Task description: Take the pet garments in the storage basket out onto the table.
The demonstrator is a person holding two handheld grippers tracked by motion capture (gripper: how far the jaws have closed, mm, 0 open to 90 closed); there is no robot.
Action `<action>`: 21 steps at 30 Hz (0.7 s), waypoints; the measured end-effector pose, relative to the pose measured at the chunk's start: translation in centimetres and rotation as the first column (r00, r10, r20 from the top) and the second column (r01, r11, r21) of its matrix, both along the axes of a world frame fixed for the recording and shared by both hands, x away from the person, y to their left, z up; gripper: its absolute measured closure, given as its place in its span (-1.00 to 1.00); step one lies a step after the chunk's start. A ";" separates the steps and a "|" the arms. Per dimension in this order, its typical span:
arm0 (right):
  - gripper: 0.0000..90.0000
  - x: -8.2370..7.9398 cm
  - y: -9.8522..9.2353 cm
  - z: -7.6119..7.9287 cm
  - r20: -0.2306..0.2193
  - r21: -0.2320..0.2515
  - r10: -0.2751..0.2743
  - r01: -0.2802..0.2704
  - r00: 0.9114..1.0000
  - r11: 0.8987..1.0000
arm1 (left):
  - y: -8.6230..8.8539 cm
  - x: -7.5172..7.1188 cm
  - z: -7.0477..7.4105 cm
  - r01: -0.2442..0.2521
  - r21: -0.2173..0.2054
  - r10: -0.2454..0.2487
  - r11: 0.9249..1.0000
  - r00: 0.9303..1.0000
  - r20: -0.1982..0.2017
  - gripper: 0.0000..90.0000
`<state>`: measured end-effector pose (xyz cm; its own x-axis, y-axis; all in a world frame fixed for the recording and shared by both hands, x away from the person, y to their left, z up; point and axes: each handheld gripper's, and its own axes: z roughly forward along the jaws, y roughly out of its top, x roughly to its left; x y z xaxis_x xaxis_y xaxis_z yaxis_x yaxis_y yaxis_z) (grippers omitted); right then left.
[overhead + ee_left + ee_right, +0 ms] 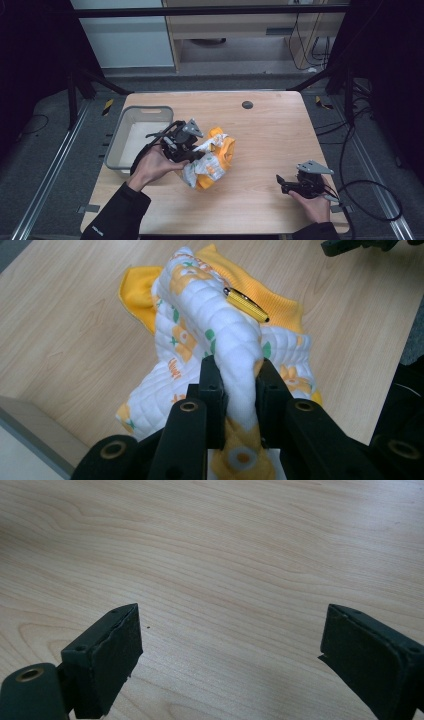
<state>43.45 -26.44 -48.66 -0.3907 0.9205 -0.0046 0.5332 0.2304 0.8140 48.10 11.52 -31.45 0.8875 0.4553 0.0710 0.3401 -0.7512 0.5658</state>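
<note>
Left gripper (235, 375) clamped on a raised fold of the quilted cloth (220, 340) — white with yellow and green flower print, yellow backing showing round its edges. In the high view the cloth (212, 162) lies bunched near table centre, slightly toward 9 o'clock, part of it lifted in the left gripper (192, 150). A small yellow pen-like object (246, 305) rests on top of the fold, at 12 o'clock from the jaws; cannot tell if it is clipped on or loose.

Grey bin (136, 140) stands at 9 o'clock of the cloth, just beside the left hand (152, 167), and looks empty.

Right gripper (292, 184) sits low over the table (270, 130) at 4 o'clock from the cloth, well apart from it, jaws wide apart with bare wood between them.

Step in hand, as I read it: cloth gripped, the carry to the bin under way. Next move calls for a lift high enough that the trailing cloth clears the bin wall — then a swing toward 9 o'clock and release over the bin. Risk: the yellow object sliding off mid-carry.
</note>
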 end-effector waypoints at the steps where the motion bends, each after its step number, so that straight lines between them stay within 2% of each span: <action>1: -0.79 0.0 0.0 0.0 0.000 0.000 0.000 0.000 1.000 1.000 | -0.1 0.0 -0.2 0.004 0.002 -0.004 1.000 1.000 -0.002 0.72; 9: -0.79 0.0 0.0 -0.1 0.002 -0.003 0.000 0.000 1.000 1.000 | -1.5 0.2 -1.4 0.040 0.014 -0.040 0.999 0.999 -0.022 0.72; 21: -0.79 0.0 0.0 -0.1 0.002 -0.004 0.001 -0.001 1.000 1.000 | -2.6 0.5 -3.2 0.074 0.037 -0.072 0.997 0.996 -0.043 0.72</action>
<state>43.48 -26.46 -48.73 -0.3915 0.9201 -0.0087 0.5315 0.2339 0.8141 48.62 8.90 -34.66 0.9208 0.3868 0.0500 0.3059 -0.7959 0.5224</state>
